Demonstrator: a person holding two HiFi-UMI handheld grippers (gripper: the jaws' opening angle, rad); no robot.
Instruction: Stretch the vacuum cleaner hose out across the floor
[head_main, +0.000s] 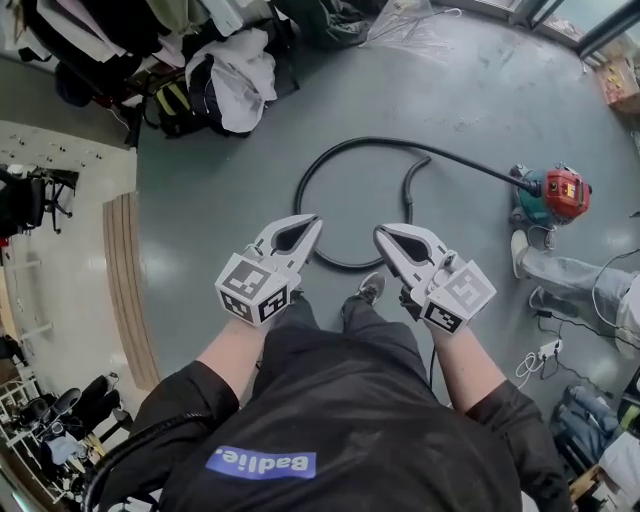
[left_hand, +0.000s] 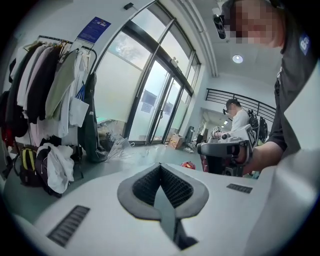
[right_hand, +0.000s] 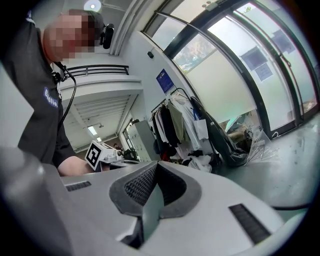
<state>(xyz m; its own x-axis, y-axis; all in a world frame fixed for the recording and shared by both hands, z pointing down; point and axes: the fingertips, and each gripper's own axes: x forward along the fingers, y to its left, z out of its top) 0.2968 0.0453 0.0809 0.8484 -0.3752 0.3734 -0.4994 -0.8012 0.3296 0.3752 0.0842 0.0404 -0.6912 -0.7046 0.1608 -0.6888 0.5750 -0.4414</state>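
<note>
A black vacuum hose (head_main: 400, 142) lies on the grey floor in a wide loop, one end joined to a red and teal vacuum cleaner (head_main: 558, 195) at the right. The hose's free end curls inward near my right gripper. In the head view both grippers are held in the air above my feet, jaws pointing at the loop. My left gripper (head_main: 317, 219) is shut and empty; its own view shows the jaws (left_hand: 160, 166) pressed together. My right gripper (head_main: 379, 232) is likewise shut on nothing, its jaws (right_hand: 156, 163) closed in its own view. Neither touches the hose.
A clothes rack with bags and a white garment (head_main: 235, 70) stands at the far left. Another person's legs (head_main: 565, 270) are beside the vacuum, with a power strip and cables (head_main: 545, 350) near them. A cardboard box (head_main: 620, 80) sits far right, by the glass doors (left_hand: 150, 100).
</note>
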